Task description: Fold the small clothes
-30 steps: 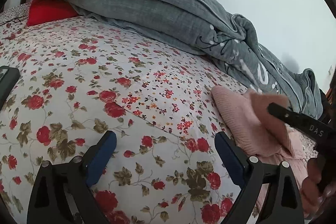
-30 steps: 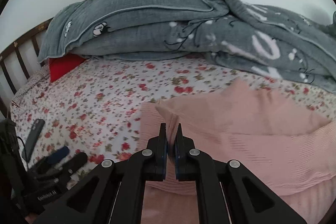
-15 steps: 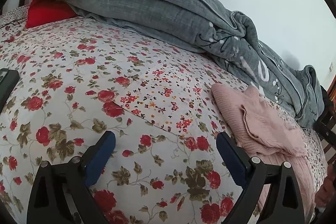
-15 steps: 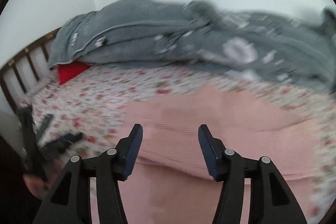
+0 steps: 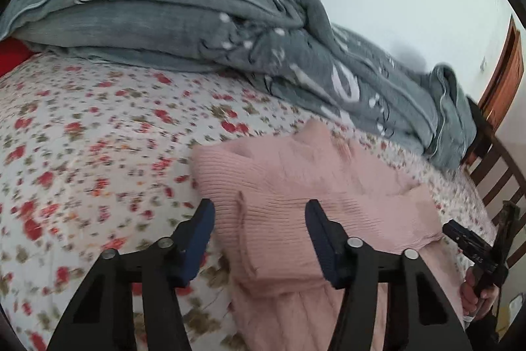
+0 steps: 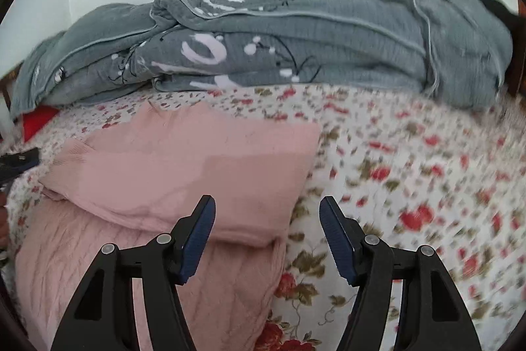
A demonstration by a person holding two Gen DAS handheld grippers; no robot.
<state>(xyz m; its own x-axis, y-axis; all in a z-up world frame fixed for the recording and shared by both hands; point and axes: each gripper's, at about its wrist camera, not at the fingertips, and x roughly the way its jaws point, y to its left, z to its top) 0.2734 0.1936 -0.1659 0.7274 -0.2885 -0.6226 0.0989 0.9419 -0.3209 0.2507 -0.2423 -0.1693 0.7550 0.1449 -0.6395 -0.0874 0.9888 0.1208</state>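
Note:
A pink knit garment [image 5: 296, 186] lies partly folded on the floral bedsheet [image 5: 82, 137]. Its upper part is doubled over onto the lower part. My left gripper [image 5: 259, 236] is open and empty, just above the garment's left edge. In the right wrist view the same garment [image 6: 184, 166] lies at left. My right gripper [image 6: 268, 236] is open and empty over the garment's right folded corner. The right gripper also shows at the far right of the left wrist view [image 5: 473, 252], held by a hand.
A rumpled grey quilt [image 5: 230, 32] runs along the far side of the bed against a white wall. A red pillow [image 6: 36, 120] lies under its left end. A wooden bed rail [image 5: 499, 180] stands at the right. The left gripper tip [image 6: 16, 160] shows at left.
My right gripper opened, let go of the garment's flap and swung right. My left gripper moved right from bare sheet to over the garment's left edge.

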